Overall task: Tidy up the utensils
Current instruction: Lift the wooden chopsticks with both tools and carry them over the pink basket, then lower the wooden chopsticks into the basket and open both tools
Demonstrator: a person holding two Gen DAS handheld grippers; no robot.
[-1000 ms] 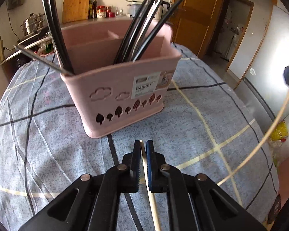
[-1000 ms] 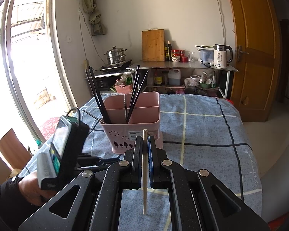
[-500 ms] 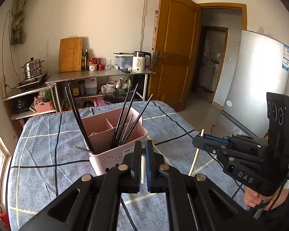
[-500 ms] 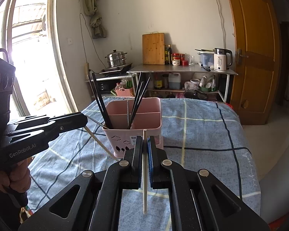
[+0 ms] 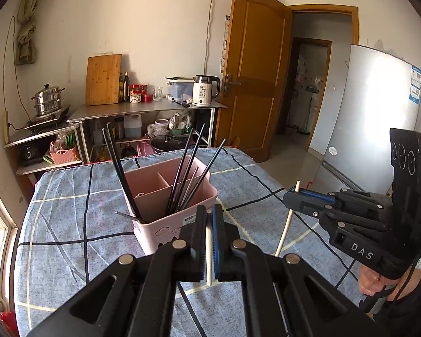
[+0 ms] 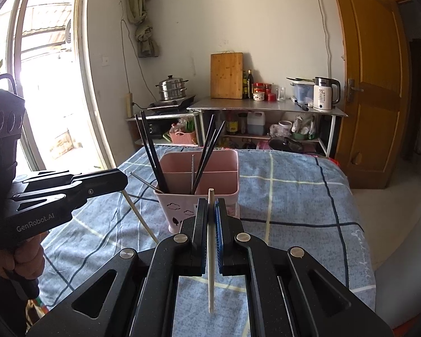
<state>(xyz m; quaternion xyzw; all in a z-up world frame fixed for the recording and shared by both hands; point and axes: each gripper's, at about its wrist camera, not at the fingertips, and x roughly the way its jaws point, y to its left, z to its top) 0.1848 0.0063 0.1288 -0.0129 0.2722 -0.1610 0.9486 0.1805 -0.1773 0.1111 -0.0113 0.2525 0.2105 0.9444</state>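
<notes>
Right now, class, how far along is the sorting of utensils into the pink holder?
Done: several black chopsticks already stand in the pink holder. In hand: the left tongs and the right tongs are each shut on one pale chopstick, both held above the blue cloth. Left: dropping these two into a compartment.

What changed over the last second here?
The left gripper lifted its pale chopstick off the table and away from the pink basket. The right gripper kept still, shut on its own chopstick. The basket's black chopsticks stayed put.
</notes>
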